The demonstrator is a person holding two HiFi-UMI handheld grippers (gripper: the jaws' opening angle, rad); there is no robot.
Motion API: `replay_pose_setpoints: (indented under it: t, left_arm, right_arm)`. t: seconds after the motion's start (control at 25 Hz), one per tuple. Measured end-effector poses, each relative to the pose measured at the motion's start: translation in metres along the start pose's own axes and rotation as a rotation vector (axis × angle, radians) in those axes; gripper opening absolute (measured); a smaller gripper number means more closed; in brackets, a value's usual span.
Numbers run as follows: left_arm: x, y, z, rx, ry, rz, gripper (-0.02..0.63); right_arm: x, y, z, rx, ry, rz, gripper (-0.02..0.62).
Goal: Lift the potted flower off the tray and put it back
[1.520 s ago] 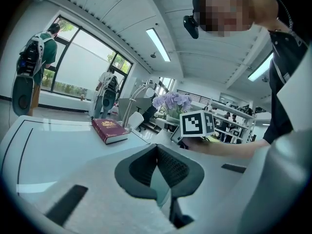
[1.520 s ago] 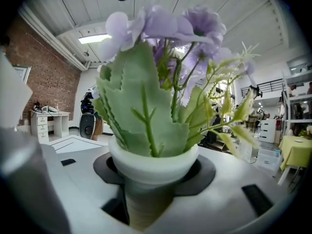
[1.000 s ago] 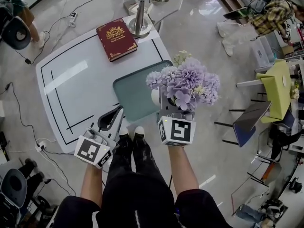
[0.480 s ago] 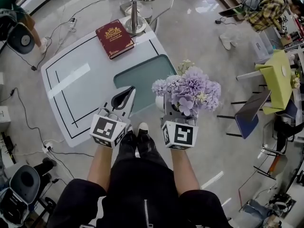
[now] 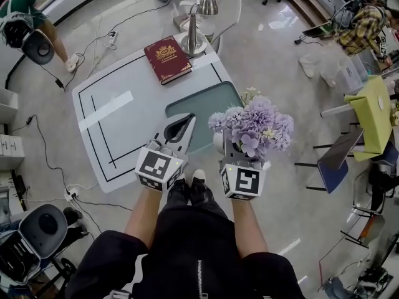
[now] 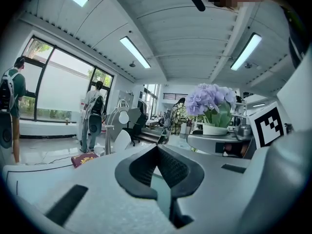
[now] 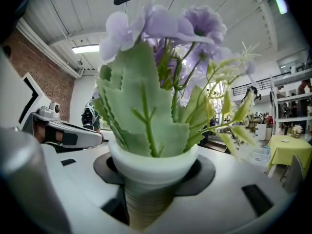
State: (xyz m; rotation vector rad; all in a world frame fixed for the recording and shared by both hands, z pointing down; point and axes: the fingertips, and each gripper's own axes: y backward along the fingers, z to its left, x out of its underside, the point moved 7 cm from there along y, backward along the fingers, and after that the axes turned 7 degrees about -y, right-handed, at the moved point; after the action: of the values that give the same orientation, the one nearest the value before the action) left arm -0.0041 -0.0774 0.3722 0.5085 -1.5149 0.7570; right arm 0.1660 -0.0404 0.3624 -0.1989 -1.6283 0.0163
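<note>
My right gripper (image 5: 232,149) is shut on the potted flower (image 5: 252,126), holding its white pot (image 7: 153,165) just below the rim. The purple blooms and green leaves (image 7: 146,116) fill the right gripper view. The pot hangs in the air off the near right corner of the teal tray (image 5: 206,104), which lies bare on the white table (image 5: 118,123). My left gripper (image 5: 185,121) is shut and empty, its black pads touching at the tip (image 6: 157,148), and it hovers over the tray's near edge. In the left gripper view the flower (image 6: 208,99) stands to the right.
A red book (image 5: 167,59) and a chrome desk lamp (image 5: 194,30) sit at the table's far end. Cables run over the floor at left. A yellow table (image 5: 371,114) and chairs stand at right. People stand by the windows (image 6: 92,116).
Both grippers have risen and drawn closer to me. The flower has moved from above the tray's right part to off its near right corner. The left gripper now hovers over the tray's near edge.
</note>
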Motion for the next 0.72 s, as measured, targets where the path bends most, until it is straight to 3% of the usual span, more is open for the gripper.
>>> replay_pose_setpoints:
  t: [0.72]
  left_arm:
    - [-0.002, 0.007, 0.005, 0.016, -0.013, -0.013, 0.005]
  right_arm:
    - [-0.002, -0.010, 0.016, -0.038, 0.007, 0.002, 0.230]
